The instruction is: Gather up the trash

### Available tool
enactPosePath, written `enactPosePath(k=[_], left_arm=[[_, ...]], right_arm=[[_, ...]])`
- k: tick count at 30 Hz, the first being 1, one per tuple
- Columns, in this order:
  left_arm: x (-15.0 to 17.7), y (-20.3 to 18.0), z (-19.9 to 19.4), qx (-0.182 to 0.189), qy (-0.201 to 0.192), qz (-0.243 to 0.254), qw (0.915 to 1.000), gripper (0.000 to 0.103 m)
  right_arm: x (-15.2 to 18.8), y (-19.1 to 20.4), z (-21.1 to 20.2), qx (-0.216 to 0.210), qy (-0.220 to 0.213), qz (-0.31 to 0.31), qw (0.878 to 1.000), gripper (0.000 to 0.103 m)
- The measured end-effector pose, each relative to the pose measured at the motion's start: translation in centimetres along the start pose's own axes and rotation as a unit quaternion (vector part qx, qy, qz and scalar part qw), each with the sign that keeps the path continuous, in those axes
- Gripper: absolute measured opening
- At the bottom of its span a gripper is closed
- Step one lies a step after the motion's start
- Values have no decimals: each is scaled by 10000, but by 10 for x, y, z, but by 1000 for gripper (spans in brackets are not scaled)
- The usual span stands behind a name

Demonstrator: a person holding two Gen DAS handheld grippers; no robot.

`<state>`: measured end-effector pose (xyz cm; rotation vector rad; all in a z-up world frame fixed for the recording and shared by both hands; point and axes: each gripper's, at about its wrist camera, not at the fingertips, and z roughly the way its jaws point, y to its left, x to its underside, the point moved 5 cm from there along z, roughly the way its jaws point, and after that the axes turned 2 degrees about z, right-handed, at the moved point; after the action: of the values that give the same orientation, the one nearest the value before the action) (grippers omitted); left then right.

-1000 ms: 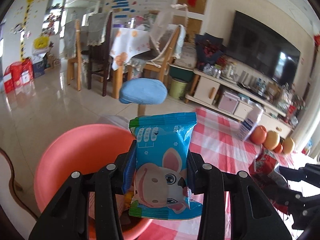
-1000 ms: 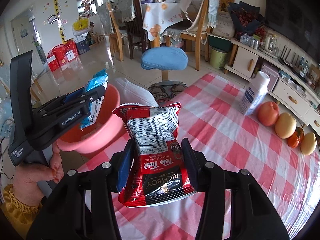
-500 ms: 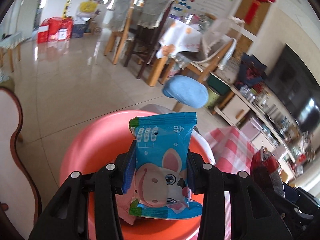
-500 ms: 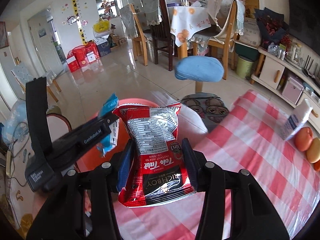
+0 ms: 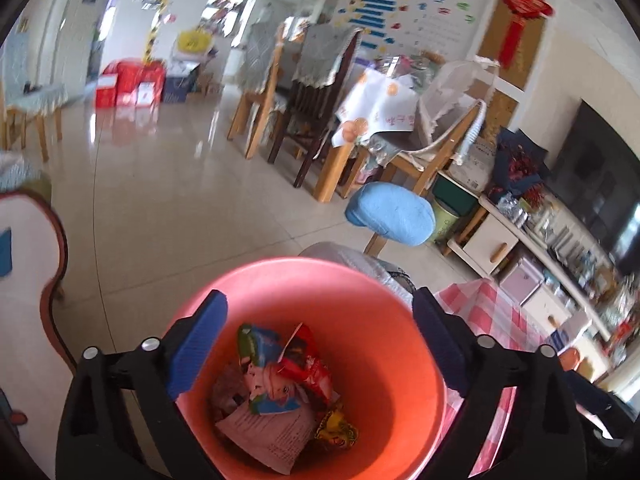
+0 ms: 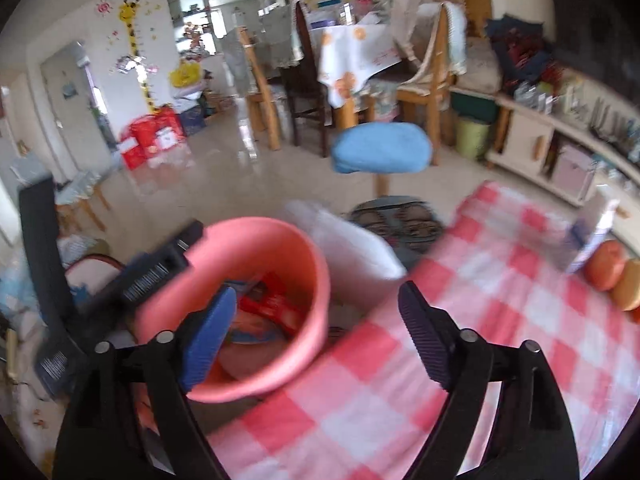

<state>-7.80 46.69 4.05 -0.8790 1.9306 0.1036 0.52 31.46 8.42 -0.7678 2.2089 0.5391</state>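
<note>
Because the pink bin (image 5: 312, 280) sits just off the edge of my desk (image 6: 440, 340), I bring both tools over its mouth so that whatever I let go of drops straight in and does not land on the checked cloth. My left hand-held gripper (image 5: 318, 344) hangs directly above the bin, tipped downward, and its jaws have just been opening; they now stand wide with nothing between them. Below it the blue rabbit wrapper (image 5: 268, 376) lies inside the bin on top of the other litter, with the red snack packet (image 5: 308, 364) leaning against it and a crumpled yellow wrapper (image 5: 336, 428) at the side. My right hand-held gripper (image 6: 316, 336) points down more steeply from the desk side, aimed between the bin's near rim and the cloth; its jaws have also just been opening and are spread apart, empty. In the right wrist view, which is blurred, I can make out red and blue scraps in the bin and the black body of my left tool at the bin's far side. Both arms therefore meet over the one container, the left squarely above it, the right reaching in from over the desk corner. Fruit (image 6: 604, 264) and a white bottle (image 6: 596, 224) stand well apart on the far side of the desk; I judge those are not trash.
</note>
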Motion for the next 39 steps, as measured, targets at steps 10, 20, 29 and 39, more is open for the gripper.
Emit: enactPosePath(k=[10, 20, 29, 39], left_arm=[[5, -68, -32, 571, -518, 1184, 9900, 96], [37, -142, -87, 1591, -1034, 1936, 9626, 97], [73, -198, -129, 1870, -979, 2437, 9466, 97], [106, -238, -194, 2267, -1080, 2682, 9301, 98]], right_arm=[[34, -79, -62, 991, -322, 246, 9943, 86], [60, -128, -133, 1645, -845, 506, 9814, 86], [85, -152, -194, 2108, -1295, 681, 9665, 94], [121, -183, -257, 2478, -1705, 943, 9490, 95]])
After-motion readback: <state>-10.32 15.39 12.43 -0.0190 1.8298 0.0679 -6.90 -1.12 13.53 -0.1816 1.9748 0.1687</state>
